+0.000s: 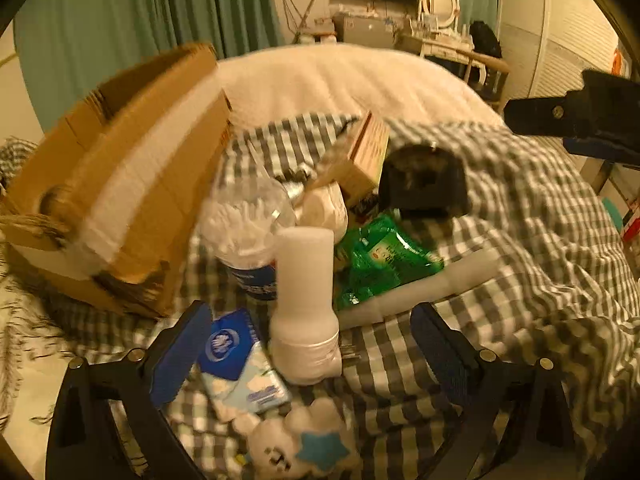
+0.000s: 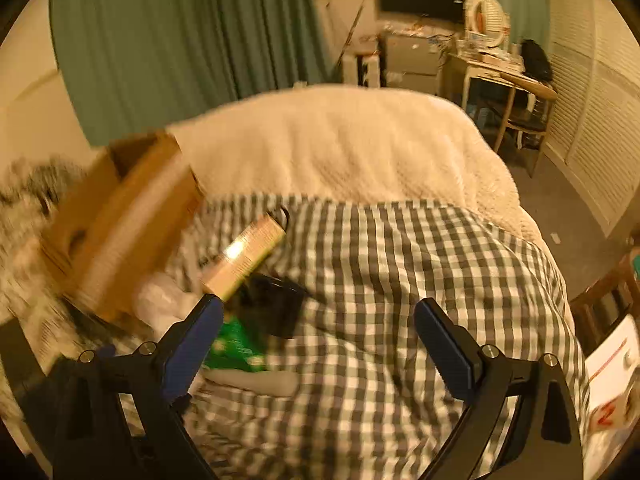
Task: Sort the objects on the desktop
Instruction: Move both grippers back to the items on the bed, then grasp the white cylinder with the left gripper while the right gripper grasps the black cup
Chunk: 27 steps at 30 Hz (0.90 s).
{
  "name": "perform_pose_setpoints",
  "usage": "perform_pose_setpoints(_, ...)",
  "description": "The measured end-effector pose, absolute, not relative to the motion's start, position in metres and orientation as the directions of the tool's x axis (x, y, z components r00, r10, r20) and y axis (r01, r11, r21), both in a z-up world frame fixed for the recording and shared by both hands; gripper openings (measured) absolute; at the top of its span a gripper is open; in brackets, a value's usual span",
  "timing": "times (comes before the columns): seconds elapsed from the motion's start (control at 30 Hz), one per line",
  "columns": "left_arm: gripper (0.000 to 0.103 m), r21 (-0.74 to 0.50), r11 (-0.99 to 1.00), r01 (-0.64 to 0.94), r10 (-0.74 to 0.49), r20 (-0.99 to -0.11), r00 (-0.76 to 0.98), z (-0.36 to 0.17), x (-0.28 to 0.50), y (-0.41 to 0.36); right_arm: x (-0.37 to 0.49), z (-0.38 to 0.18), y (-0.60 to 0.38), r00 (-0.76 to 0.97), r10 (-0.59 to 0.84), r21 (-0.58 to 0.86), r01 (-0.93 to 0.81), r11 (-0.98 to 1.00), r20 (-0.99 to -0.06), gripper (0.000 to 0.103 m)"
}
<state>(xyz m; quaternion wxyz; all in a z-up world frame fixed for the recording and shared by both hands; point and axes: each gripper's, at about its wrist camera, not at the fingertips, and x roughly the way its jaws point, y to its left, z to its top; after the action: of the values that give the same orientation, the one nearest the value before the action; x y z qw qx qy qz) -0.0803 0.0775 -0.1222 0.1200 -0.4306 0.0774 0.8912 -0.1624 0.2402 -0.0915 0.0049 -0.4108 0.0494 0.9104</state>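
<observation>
A heap of small objects lies on a checked cloth (image 1: 520,208) spread over a bed. My left gripper (image 1: 312,344) stands open around a white bottle (image 1: 306,304), its blue pads apart from it. Beside the bottle lie a blue tissue pack (image 1: 236,356), a clear tub of cotton swabs (image 1: 248,228), a green packet (image 1: 380,260), a black holder (image 1: 424,180), a tan box (image 1: 366,156) and a plush toy (image 1: 300,444). My right gripper (image 2: 318,344) hovers open over bare checked cloth (image 2: 400,280), with the green packet (image 2: 236,348) and tan box (image 2: 244,260) to its left.
A cardboard box (image 1: 120,184) stands at the left of the heap; it shows again as the cardboard box (image 2: 120,224) in the right wrist view. A white quilt (image 1: 340,80) covers the far bed. Green curtains, a desk and shutters lie beyond. The other gripper's body (image 1: 580,116) juts in at right.
</observation>
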Motion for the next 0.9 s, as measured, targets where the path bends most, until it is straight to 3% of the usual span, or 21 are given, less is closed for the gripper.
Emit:
perform_pose_setpoints(0.13, 0.096, 0.028, -0.963, -0.267, 0.142, -0.792, -0.594, -0.135, -0.096, 0.078, -0.192, -0.122, 0.239, -0.599, -0.096, 0.124, -0.005, -0.992, -0.795, 0.094)
perform_pose_setpoints(0.2, 0.086, 0.003, -0.965, -0.264, 0.156, -0.798, -0.581, -0.142, -0.102, 0.075, -0.202, -0.134, 0.232, -0.580, -0.111, 0.119, 0.024, -0.993, -0.807, 0.092)
perform_pose_setpoints(0.27, 0.069, -0.034, -0.961, -0.274, 0.183, -0.822, -0.539, -0.152, -0.111, 0.074, -0.214, -0.146, 0.219, -0.560, -0.103, 0.078, 0.069, -0.995, -0.822, 0.090)
perform_pose_setpoints(0.33, 0.064, -0.084, -0.956, -0.282, 0.224, -0.830, -0.511, -0.158, -0.115, 0.072, -0.223, -0.156, 0.207, -0.543, -0.098, 0.048, 0.106, -0.993, -0.834, 0.084)
perform_pose_setpoints(0.43, 0.040, -0.097, -0.949, -0.299, 0.247, -0.819, -0.517, -0.157, -0.116, 0.072, -0.237, -0.172, 0.200, -0.509, -0.128, 0.076, 0.122, -0.990, -0.851, 0.078)
perform_pose_setpoints(0.5, 0.039, -0.076, -0.946, -0.314, 0.240, -0.817, -0.524, -0.157, -0.114, 0.074, -0.241, -0.178, 0.203, -0.494, -0.156, 0.120, 0.103, -0.987, -0.855, 0.074)
perform_pose_setpoints(0.6, 0.039, -0.069, -0.945, -0.320, 0.239, -0.812, -0.533, -0.155, -0.111, 0.076, -0.237, -0.176, 0.210, -0.489, -0.210, 0.188, 0.095, -0.978, -0.847, 0.056)
perform_pose_setpoints(0.9, 0.039, -0.024, -0.948, -0.319, 0.217, -0.779, -0.588, -0.141, -0.089, 0.068, -0.204, -0.153, 0.219, -0.521, -0.190, 0.201, 0.036, -0.979, -0.832, 0.055)
